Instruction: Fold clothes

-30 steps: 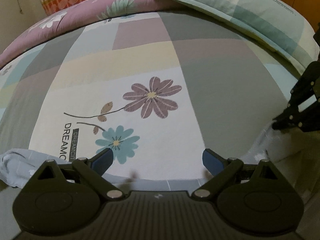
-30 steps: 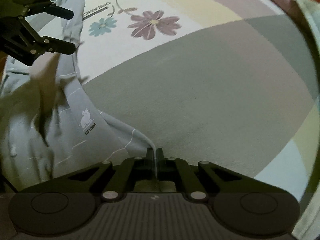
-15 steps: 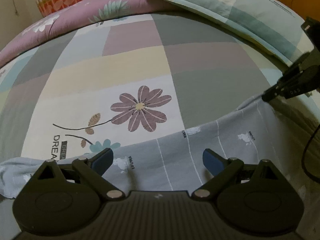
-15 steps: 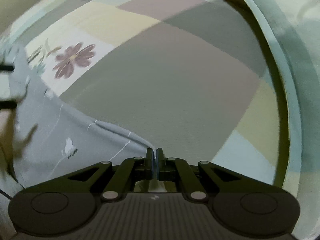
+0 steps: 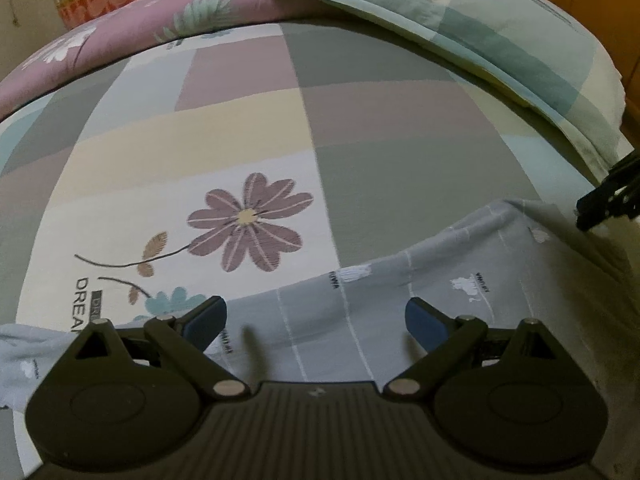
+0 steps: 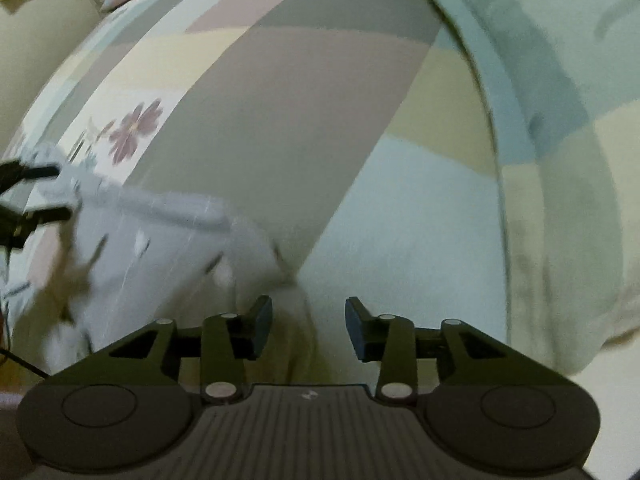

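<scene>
Garment (image 5: 380, 312): grey printed cloth, spread along bed's (image 5: 400, 184) near edge. Left gripper (image 5: 316, 320) wide open, empty; right gripper (image 6: 309, 326) partly open, empty. Advice: smooth flat and square edges before creasing.

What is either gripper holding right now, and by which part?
Nothing: left gripper and right gripper both have open fingers; the grey garment lies loose on the bed.

A patchwork pastel bedsheet with a purple flower print (image 5: 248, 220) covers the bed; a checked green-and-cream pillow (image 5: 500, 36) lies at its head.
</scene>
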